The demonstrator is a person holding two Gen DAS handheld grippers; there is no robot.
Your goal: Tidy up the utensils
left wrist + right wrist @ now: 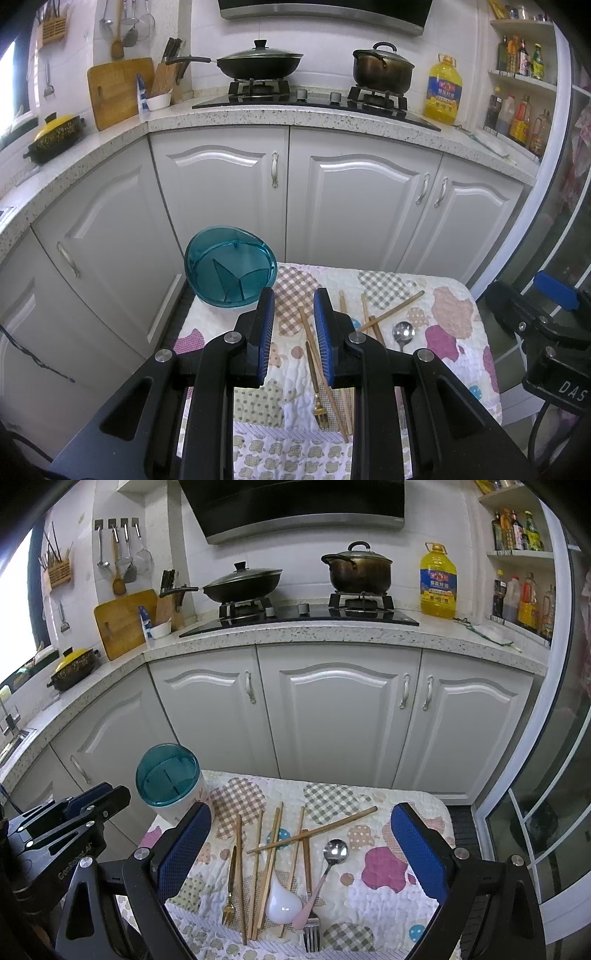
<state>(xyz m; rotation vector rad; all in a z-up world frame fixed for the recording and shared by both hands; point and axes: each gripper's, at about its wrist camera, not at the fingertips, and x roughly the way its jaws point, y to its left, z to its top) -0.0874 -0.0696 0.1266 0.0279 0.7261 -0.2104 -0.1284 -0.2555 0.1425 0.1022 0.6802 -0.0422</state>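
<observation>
- Plainly, nothing is held yet: the left gripper point(293, 314) hovers with its blue pads partly apart and only the patchwork cloth point(436, 295) showing between them.
- The right gripper point(301, 834) stands wide, its two pads framing almost the whole scatter of utensils, with none of them touched.
- Ahead of the left gripper and a little to its left stands the teal-rimmed utensil holder point(168, 779) at the far-left corner of the cloth — its inner dividers suggest separate compartments for sorting.
- Between the right gripper's pads lie the wooden chopsticks point(275, 853), mostly running away from the tool, with one stick crossed over the others.
- Nearest the tool are the gold fork point(229, 901), the white ceramic spoon point(282, 901) and the steel fork point(311, 930); the metal spoon with a pink handle point(334, 853) lies toward the right pad.
- The gold fork also sits just under the left gripper's right pad, so it is probably the easier first pick for that hand.
- The holder's place on the left likely leaves the left hand the shorter carry — the right hand would have to cross over.
- The crossed chopstick rests on others, so lifting one beneath it may drag its neighbours.
</observation>
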